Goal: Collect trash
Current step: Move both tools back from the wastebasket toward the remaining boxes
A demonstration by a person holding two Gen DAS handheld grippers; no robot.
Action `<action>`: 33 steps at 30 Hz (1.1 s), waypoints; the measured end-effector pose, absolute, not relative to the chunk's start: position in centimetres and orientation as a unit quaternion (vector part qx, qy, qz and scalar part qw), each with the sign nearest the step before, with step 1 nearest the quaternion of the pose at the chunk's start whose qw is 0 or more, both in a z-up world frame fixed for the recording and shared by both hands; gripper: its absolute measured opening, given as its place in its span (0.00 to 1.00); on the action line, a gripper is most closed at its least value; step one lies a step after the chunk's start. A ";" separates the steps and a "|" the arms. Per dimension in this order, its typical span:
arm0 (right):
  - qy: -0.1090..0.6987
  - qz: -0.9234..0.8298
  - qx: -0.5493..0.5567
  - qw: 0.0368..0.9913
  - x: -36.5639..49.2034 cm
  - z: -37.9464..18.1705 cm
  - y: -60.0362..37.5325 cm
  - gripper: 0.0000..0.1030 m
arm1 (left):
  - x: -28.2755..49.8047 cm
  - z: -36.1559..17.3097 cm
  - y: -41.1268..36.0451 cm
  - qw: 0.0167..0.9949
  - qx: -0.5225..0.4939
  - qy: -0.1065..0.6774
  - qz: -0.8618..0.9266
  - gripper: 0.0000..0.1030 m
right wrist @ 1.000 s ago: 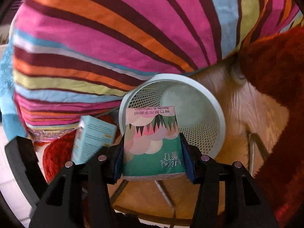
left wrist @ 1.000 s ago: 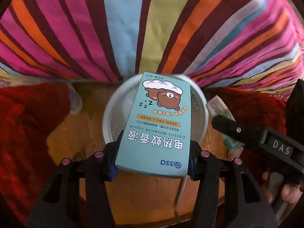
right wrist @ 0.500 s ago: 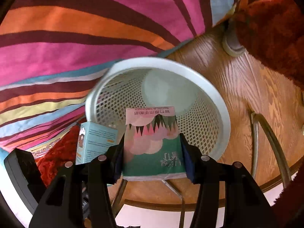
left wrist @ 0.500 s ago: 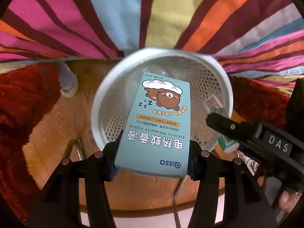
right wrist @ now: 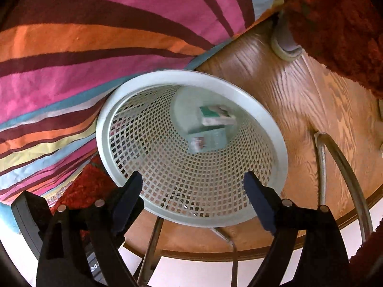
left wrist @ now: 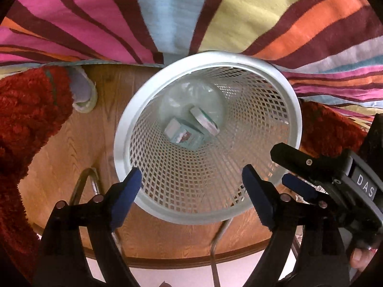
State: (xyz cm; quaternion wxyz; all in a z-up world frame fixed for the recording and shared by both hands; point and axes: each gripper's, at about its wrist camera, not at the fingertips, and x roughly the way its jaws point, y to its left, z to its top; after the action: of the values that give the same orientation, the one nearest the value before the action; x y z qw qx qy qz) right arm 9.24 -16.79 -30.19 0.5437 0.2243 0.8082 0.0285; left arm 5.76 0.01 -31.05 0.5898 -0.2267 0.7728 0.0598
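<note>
A white mesh wastebasket (left wrist: 143,110) (right wrist: 263,119) stands on a round wooden table. At its bottom lie the light-blue mosquito-liquid box (left wrist: 183,135) (right wrist: 208,141) and the green tissue pack (left wrist: 204,119) (right wrist: 216,116). My left gripper (left wrist: 191,191) is open and empty above the basket's near rim. My right gripper (right wrist: 194,193) is open and empty above the near rim too; it also shows at the right of the left wrist view (left wrist: 299,174).
A striped multicoloured blanket (left wrist: 179,12) (right wrist: 95,35) lies behind the basket. Red fuzzy fabric (left wrist: 26,110) (right wrist: 340,19) lies on both sides. A tape roll (left wrist: 83,91) (right wrist: 284,47) sits on the wooden table (left wrist: 79,138). Metal chair rods (right wrist: 340,157) show below the table edge.
Both grippers moved over the basket, opened and let go. The blue box and the green tissue pack dropped to the basket's bottom.
</note>
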 end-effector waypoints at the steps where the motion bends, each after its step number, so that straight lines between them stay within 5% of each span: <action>1: 0.808 0.030 0.223 0.545 9.2 -30.1 -16.7 0.80 | 5.8 -31.0 -0.1 0.590 -0.226 0.773 0.058 0.81; 19: 0.767 0.044 0.180 0.614 9.5 -25.0 -16.8 0.80 | 5.0 -25.3 0.2 0.646 -0.217 0.731 0.036 0.81; 33: 0.614 0.143 0.050 0.775 8.8 -11.8 -15.6 0.80 | 4.0 -13.0 1.0 0.805 -0.128 0.577 0.054 0.89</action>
State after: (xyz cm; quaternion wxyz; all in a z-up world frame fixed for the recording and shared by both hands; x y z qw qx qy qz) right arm 8.79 -15.60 -11.77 0.7745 0.0500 0.6142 0.1427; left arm 4.02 1.02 -12.96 0.8046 -0.1275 0.5774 0.0541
